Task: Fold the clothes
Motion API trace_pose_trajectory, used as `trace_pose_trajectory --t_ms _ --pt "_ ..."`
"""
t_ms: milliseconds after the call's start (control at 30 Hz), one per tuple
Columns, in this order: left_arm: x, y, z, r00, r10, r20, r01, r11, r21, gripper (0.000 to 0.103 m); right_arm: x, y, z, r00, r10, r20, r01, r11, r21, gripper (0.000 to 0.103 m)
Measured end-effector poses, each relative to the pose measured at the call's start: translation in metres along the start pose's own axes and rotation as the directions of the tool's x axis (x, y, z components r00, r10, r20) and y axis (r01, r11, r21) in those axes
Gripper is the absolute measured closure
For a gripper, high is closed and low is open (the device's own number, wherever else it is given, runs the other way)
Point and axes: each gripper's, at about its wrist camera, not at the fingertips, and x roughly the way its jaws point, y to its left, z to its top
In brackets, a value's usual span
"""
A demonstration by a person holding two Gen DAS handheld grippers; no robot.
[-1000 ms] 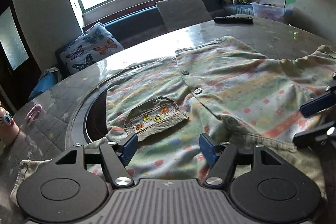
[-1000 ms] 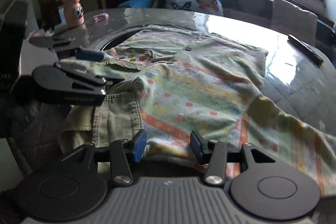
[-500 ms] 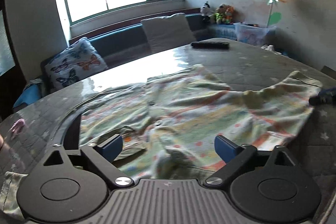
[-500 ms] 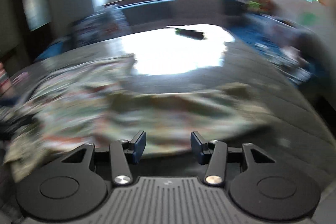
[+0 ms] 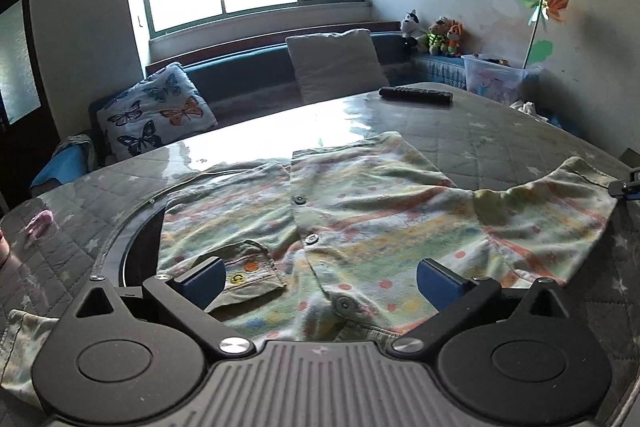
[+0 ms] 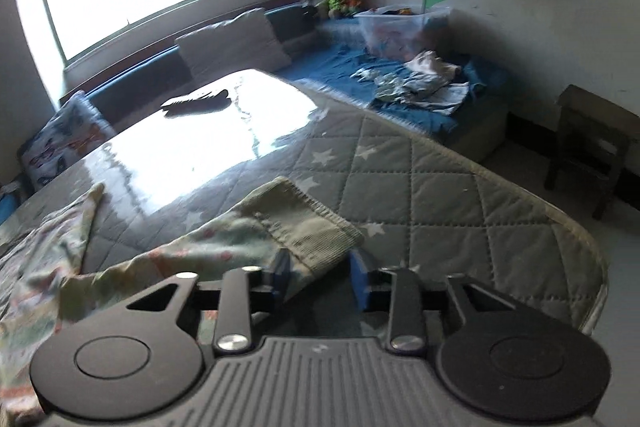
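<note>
A pale green child's shirt (image 5: 360,223) with coloured stripes, dots and dark buttons lies spread face up on the quilted table. Its chest pocket (image 5: 248,271) sits just ahead of my left gripper (image 5: 320,281), which is wide open and empty above the shirt's collar end. The shirt's right sleeve (image 6: 280,227) stretches toward the table edge. My right gripper (image 6: 320,277) is open with the ribbed sleeve cuff (image 6: 316,231) lying between its blue pads, not clamped. The right gripper's tips show at the far right of the left wrist view (image 5: 626,185).
A black remote control (image 5: 416,94) lies at the table's far side. A round dark opening (image 5: 136,251) in the table lies under the shirt's left part. The table edge (image 6: 580,239) is close to the right gripper. A bench with cushions (image 5: 336,65) and a stool (image 6: 592,143) surround the table.
My left gripper opened wider and pulled back above the shirt. My right gripper swung from the collar area out to the right sleeve cuff.
</note>
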Motion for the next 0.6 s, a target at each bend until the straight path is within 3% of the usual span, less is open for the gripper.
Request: trace_pose_trajectory --t_ms 33,133,333,467,600 --pt "0.0 0.001 0.0 1.0 0.005 -0.001 -0.005 1.0 -0.002 0.0 0.002 0.001 0.0 1.0 -0.003 0.003 0.003 1.0 0.002 0.092" --pt "-0.001 0.005 -0.003 1.0 0.014 -0.007 -0.014 1.0 -0.006 0.0 0.002 0.001 -0.001 1.0 0.017 0.008 -0.017 1.0 0.015 0.099" --pt "0.001 0.018 -0.009 0.998 0.046 -0.032 -0.047 0.998 -0.033 0.0 -0.027 0.016 0.01 0.99 0.119 0.079 -0.117 0.993 -0.027 0.101" --pt "0.001 0.023 -0.013 0.998 0.056 -0.042 -0.058 0.997 -0.047 0.0 -0.055 0.054 0.021 0.963 0.245 0.111 -0.23 0.964 -0.132 0.101" --pt "-0.004 0.031 -0.017 0.997 0.071 -0.039 -0.073 0.995 -0.064 0.0 -0.074 0.103 0.024 0.915 0.389 0.103 -0.357 0.903 -0.239 0.101"
